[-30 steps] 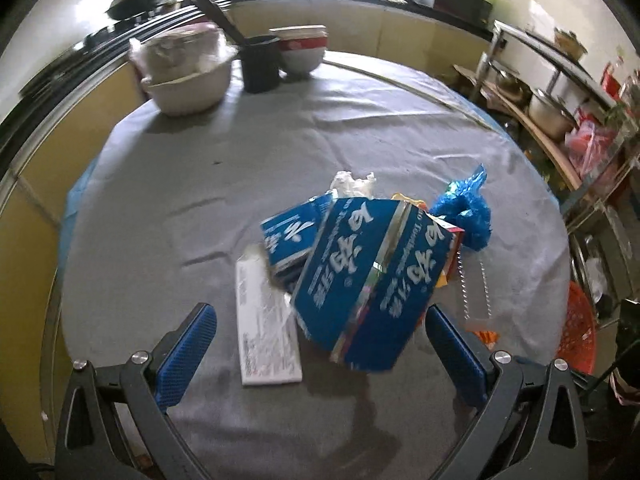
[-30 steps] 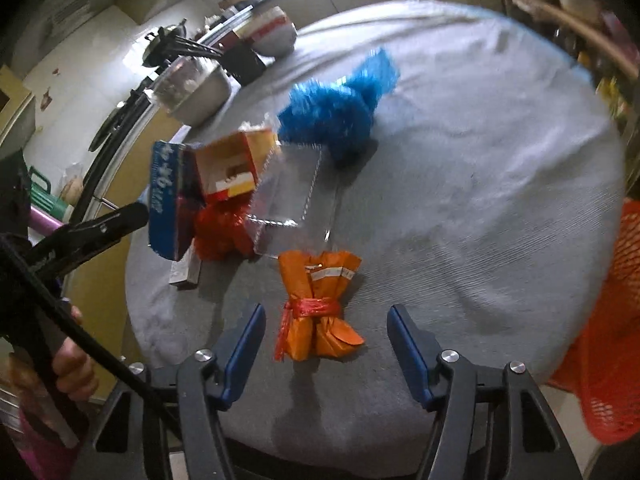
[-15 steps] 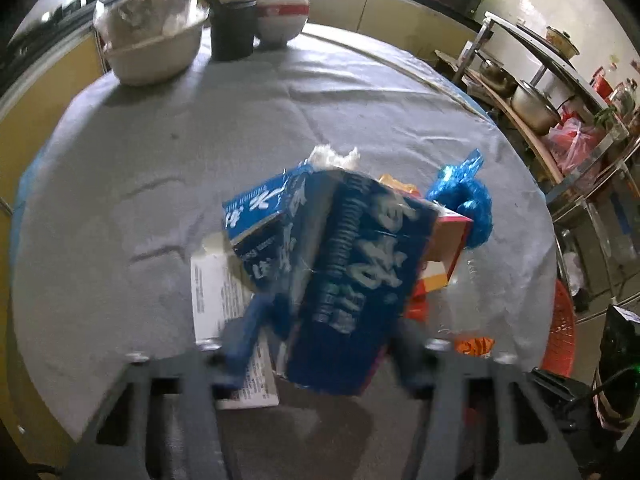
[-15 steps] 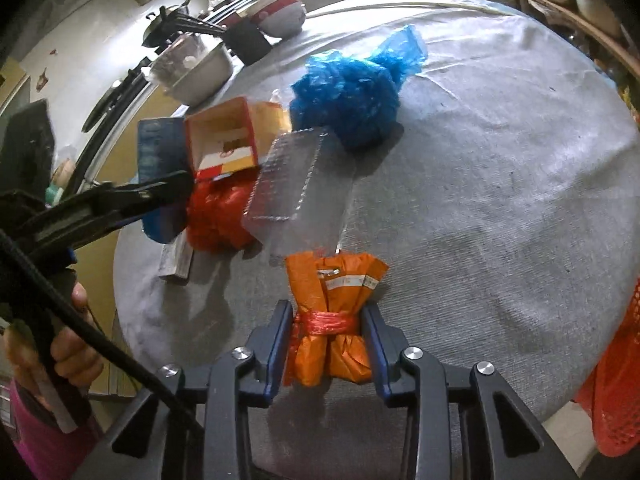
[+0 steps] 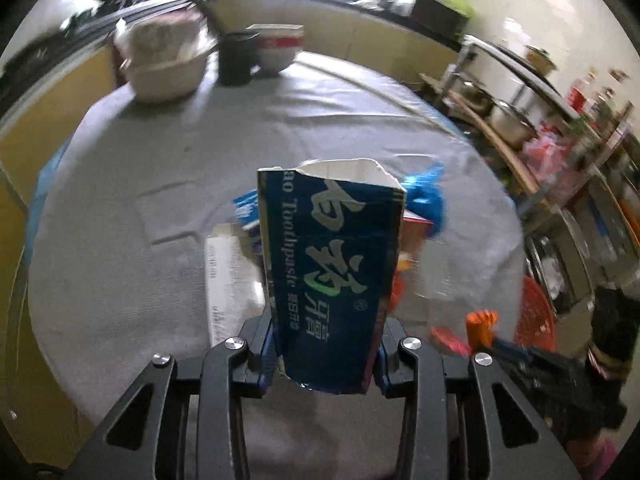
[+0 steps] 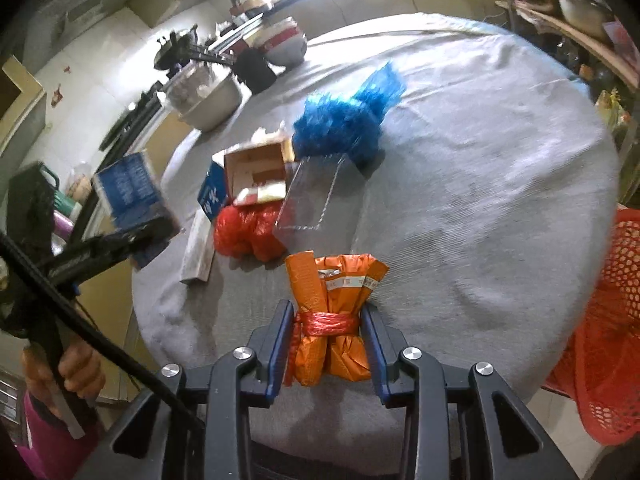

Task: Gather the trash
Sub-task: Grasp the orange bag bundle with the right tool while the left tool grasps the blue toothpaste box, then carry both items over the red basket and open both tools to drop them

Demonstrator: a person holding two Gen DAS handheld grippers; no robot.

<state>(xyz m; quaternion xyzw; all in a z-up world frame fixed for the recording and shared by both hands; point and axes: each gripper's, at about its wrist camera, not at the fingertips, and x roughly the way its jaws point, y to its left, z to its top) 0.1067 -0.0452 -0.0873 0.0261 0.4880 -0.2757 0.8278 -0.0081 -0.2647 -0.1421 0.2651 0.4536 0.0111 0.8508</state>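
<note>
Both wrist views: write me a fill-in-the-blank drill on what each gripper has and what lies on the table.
1. The left gripper is shut on a dark blue ____ box.
2. The right gripper is shut on an orange packet tied round with a ____ band.
3. The clear plastic tray leans partly on a crumpled ____ bag.
4. Beyond the table edge at right stands an orange-red mesh ____.

Missing words: toothpaste; red; red; basket
</note>
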